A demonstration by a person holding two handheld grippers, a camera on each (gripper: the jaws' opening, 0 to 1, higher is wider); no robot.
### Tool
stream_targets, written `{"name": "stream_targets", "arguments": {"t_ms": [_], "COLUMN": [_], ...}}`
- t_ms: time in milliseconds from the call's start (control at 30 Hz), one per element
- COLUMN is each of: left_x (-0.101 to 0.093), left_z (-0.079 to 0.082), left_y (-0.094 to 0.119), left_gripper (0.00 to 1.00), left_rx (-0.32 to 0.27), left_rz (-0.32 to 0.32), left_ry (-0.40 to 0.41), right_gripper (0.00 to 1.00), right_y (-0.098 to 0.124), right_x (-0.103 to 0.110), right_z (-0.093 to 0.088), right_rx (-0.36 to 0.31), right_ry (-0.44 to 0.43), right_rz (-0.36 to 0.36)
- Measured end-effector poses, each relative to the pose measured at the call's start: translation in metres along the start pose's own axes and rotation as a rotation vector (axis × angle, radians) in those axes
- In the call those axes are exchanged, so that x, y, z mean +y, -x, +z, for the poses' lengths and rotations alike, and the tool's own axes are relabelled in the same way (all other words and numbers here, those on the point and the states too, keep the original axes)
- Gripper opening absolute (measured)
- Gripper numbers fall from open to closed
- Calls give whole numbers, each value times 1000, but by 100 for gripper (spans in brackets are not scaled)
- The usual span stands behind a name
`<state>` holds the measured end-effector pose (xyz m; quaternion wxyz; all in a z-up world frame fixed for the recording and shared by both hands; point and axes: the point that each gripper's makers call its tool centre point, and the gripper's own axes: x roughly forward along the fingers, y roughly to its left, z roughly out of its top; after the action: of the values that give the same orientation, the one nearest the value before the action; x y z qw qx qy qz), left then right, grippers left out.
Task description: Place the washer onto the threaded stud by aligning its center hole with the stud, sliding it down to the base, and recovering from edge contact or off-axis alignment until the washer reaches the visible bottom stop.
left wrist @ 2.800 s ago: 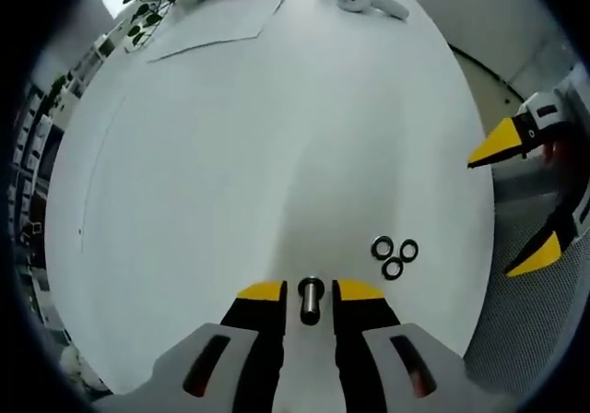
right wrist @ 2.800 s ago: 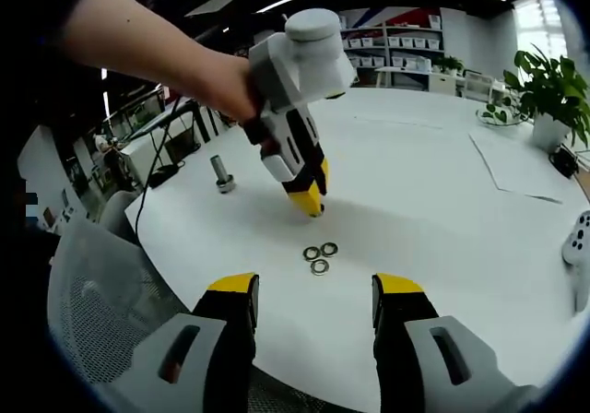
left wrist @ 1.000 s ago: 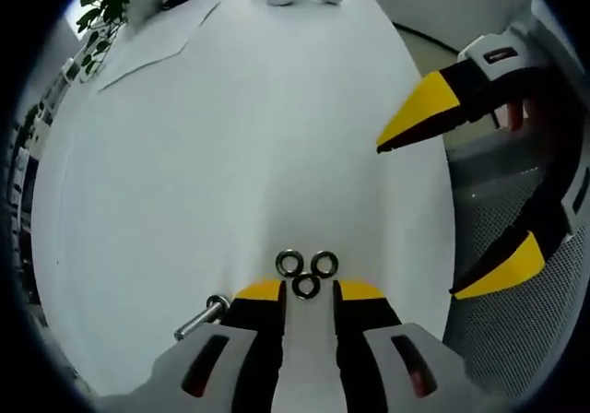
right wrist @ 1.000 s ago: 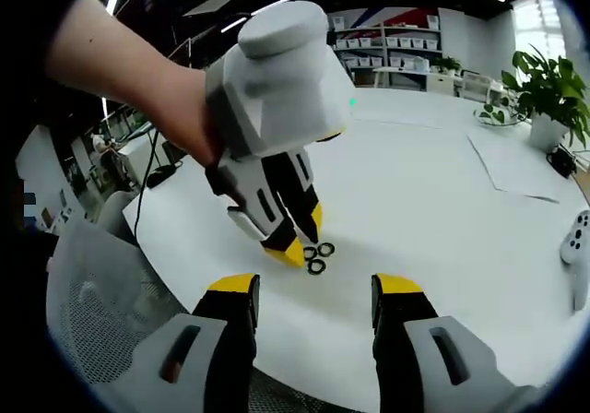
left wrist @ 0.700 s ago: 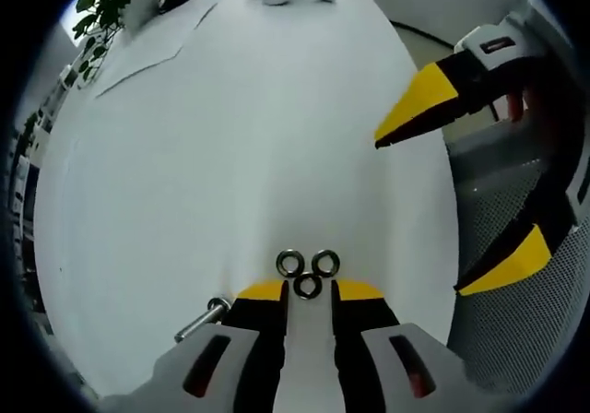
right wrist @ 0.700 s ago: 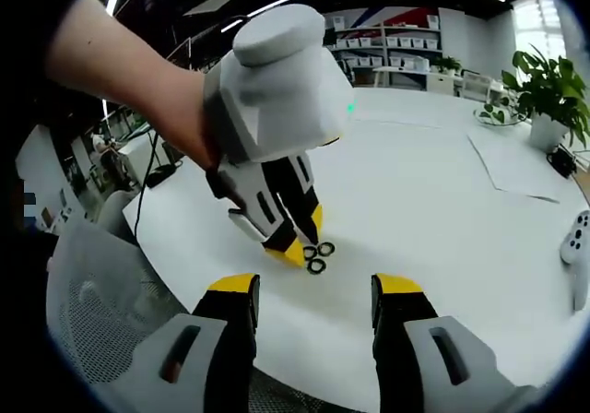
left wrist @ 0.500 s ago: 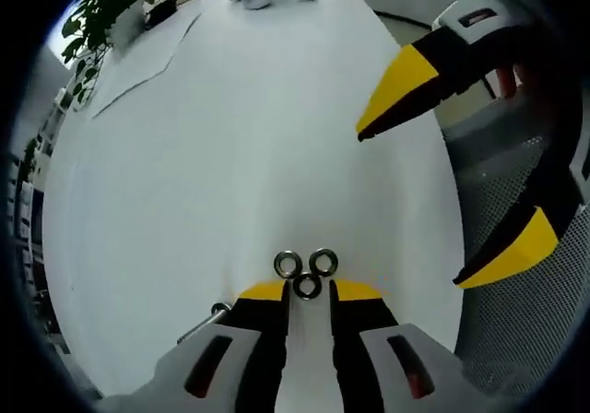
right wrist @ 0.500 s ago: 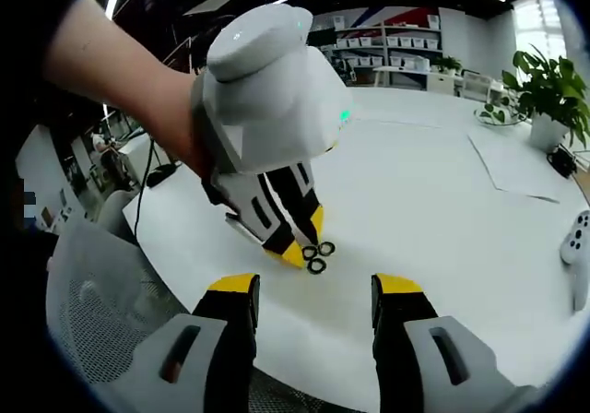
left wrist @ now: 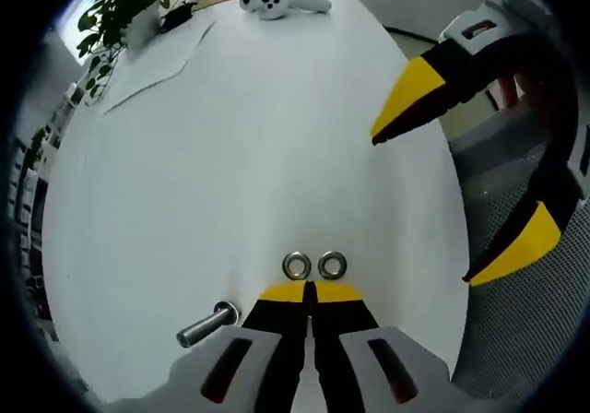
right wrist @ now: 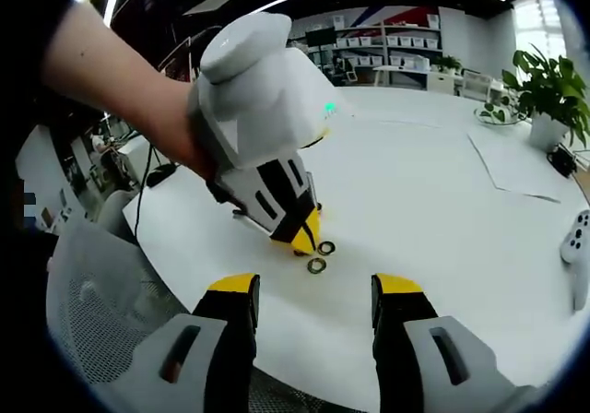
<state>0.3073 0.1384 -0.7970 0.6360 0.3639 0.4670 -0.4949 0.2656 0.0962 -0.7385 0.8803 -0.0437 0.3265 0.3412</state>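
white round table point(left wrist: 230, 136), my left gripper point(left wrist: 309, 290) jaws pinched together at the washers point(left wrist: 313, 265), can't tell if one's caught. stud point(left wrist: 205, 324) lies tipped over beside it. right gripper point(right wrist: 313, 289) gapes, idle. risk: thin washer slipping out, stud rolling

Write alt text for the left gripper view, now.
The left gripper, jaws closed together, sits just below two washers lying flat on a white table. A stud lies at lower left; the right gripper hangs open at right.
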Motion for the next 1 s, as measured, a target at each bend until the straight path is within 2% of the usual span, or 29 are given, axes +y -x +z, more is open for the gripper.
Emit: {"name": "stream_targets", "arguments": {"t_ms": [67,233,367,567,667,867,933,1000], "left_x": [0,-2,0,8,6,-1,-3,-7], "left_z": [-1,-4,-7,-8,-10,-11,-13,-14], "left_y": [0,1,3,10,11,8,7,6], "left_gripper": [0,0,8,12,16,16,16,17], "left_rx": [4,32,60,35,33,41,60,71], "left_rz": [-12,-31,-7,-2,-22,-29,-22,-23], "left_ry": [21,14,-27,3,37,7,-51,-72], "right_gripper": [51,51,51,51,51,51,51,51], "right_y": [0,1,0,0,0,0,0,0], "right_x": [0,-1,-1,-1,-1,-1,-1,-1], "right_z": [0,1,0,0,0,0,0,0], "right_rx": [1,-1,-2,-2,-2,-2,-2,-2], "right_ry": [0,0,-1,0,1,1,1,1], "right_rz": [-1,-5,-6,-7,-6,-8,-8,-8]}}
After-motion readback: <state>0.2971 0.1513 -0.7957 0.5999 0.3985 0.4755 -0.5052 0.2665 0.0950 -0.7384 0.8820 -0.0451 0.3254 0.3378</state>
